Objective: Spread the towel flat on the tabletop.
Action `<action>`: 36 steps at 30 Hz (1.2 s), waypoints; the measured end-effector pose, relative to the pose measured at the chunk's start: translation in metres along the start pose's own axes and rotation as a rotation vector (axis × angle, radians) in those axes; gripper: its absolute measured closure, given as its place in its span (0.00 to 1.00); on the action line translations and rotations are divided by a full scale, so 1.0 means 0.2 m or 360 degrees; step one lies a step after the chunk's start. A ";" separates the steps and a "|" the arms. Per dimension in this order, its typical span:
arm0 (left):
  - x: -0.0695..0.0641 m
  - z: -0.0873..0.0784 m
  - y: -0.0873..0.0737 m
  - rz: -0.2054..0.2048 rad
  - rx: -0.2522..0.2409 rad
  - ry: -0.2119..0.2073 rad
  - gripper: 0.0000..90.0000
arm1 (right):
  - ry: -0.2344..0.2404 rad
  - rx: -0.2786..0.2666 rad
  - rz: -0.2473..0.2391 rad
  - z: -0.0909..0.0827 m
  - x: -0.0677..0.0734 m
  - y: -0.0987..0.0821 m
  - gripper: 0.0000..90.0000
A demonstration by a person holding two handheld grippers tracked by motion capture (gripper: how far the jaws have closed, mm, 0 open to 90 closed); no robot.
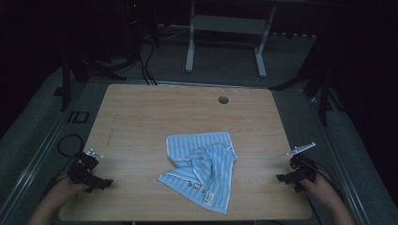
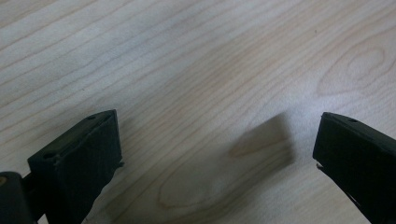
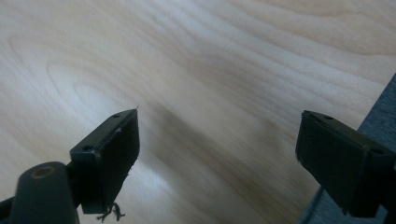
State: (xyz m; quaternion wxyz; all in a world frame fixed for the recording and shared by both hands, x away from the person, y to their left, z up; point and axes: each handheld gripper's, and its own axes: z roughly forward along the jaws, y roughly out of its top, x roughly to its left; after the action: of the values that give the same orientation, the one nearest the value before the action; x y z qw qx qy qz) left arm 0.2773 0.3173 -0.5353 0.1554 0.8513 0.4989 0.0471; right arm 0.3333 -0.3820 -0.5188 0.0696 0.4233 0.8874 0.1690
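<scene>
A wooden table (image 1: 141, 108) with rounded corners sits in a dim room, seen from above. At the lower left of the high view, a hand (image 1: 63, 190) comes in from the bottom edge and holds the left gripper (image 1: 104, 183) low over the table's near left corner, its black body angled toward the middle of the frame and a dark cable (image 1: 65, 140) looping on the floor just outside the table's left edge. In the left gripper view, its two black jaws stand wide apart with bare pale wood grain between them, holding nothing, and a soft shadow on the wood lies between them. Near the centre of the high view, slightly right and low, lies a cloth (image 1: 206, 166), light blue with white stripes, crumpled and partly folded over itself, with a small white label at its near corner. It rests flat on the table, well apart from both grippers. Above it, near the table's far edge, is a small round hole (image 1: 223, 100). At the lower right, another hand (image 1: 321, 187) holds the right gripper (image 1: 280, 178) close to the table's right edge. In the right gripper view its jaws are also spread wide over bare wood, gripping nothing, with the table edge and grey floor (image 3: 380, 105) at the far right.
</scene>
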 end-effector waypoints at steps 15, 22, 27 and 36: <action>-0.07 -0.03 0.07 0.0221 0.0439 -0.0015 0.01 | 0.0091 0.0506 -0.0420 0.05 0.09 0.12 0.16; -0.11 -0.01 0.07 0.0308 0.0621 0.0020 0.01 | 0.0032 0.0719 -0.0562 0.05 0.12 0.16 0.17; -0.16 -0.02 0.10 0.0361 0.0620 0.0074 0.01 | 0.0033 0.0758 -0.0691 0.03 0.15 0.16 0.17; -0.31 -0.02 0.22 0.0515 0.0531 -0.0013 0.05 | 0.0088 0.0733 -0.0782 0.04 0.22 0.21 0.25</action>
State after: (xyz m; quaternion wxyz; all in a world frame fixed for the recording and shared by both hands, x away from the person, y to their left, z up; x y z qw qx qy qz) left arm 0.2815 0.2441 -0.5133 0.0048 0.9343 0.3562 -0.0151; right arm 0.3376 -0.3211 -0.5109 -0.0133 0.1966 0.9793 -0.0464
